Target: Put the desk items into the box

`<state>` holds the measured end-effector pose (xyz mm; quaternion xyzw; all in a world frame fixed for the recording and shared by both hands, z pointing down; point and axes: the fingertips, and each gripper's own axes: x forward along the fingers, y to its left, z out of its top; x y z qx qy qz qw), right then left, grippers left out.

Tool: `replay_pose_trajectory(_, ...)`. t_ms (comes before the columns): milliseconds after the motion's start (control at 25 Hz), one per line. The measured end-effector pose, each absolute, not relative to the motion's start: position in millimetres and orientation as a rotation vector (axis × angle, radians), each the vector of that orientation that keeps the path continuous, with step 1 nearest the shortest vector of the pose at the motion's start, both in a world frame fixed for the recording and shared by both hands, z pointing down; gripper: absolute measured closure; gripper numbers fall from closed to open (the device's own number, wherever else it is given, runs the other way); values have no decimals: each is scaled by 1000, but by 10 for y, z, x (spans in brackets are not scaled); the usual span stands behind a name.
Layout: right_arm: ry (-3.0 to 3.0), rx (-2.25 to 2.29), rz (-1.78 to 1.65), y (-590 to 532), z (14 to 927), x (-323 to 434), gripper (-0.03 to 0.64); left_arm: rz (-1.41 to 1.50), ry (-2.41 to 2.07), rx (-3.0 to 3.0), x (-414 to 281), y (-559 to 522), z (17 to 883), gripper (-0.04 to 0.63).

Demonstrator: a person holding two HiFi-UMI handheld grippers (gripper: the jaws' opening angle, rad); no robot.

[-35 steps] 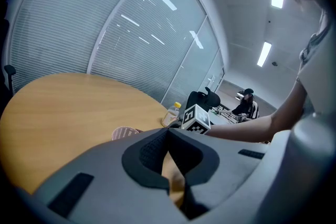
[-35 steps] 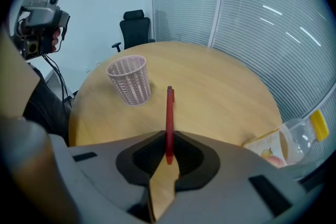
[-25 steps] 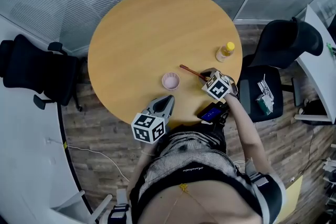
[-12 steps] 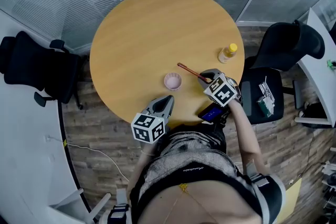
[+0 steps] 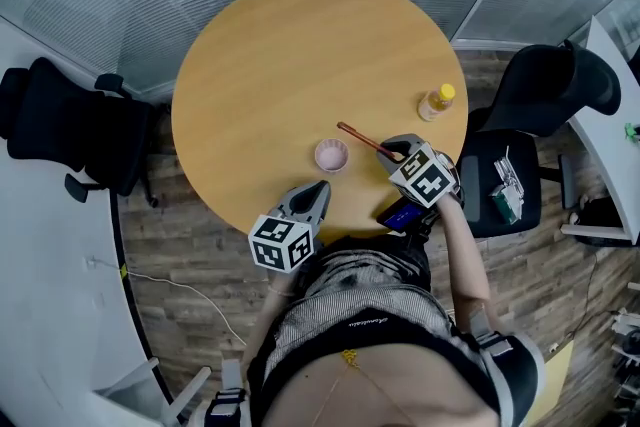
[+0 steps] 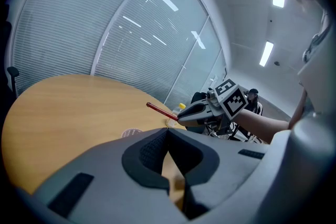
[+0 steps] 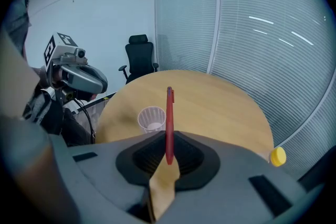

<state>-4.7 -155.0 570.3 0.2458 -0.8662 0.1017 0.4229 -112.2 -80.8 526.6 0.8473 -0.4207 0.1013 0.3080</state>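
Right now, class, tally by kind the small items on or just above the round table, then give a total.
pen: 1
cup: 1
bottle: 1
Total: 3

Red pen (image 5: 360, 136) clamped in right tool (image 5: 394, 151), pale ribbed cup (image 5: 331, 155) upright nearby
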Motion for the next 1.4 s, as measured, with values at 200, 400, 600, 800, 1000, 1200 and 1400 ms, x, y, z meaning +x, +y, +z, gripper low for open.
replay_pose_trajectory(200, -2149, 575, 248, -1479, 5772, -140, 557, 262, -1111, 2232, -1163, -826, 5266, 577)
replay_pose_trajectory(400, -2116, 523, 208, -1449, 5866, -182, 557, 264, -1108, 2227, -1149, -856, 5295, 577)
replay_pose_trajectory(600, -2090, 474, 212, -1403, 5964, -230, 557, 265, -1106, 2221, -1161, -884, 5301, 577)
replay_pose_trajectory(800, -2064, 431, 187, -1365, 6033, -306, 557, 268, -1103, 2218, -1179, -907, 5307, 577)
replay_pose_trajectory(1000, -2015, 392, 156, -1335, 6148, -321, 557, 274, -1095, 2219, -1128, -924, 5339, 577)
replay_pose_trajectory(1200, -1973, 356, 105, -1321, 6202, -353, 557, 274, -1095, 2214, -1145, -937, 5352, 577)
replay_pose_trajectory(1400, -1977, 346, 101, -1303, 6219, -399, 557, 274, -1099, 2209, -1166, -941, 5360, 577)
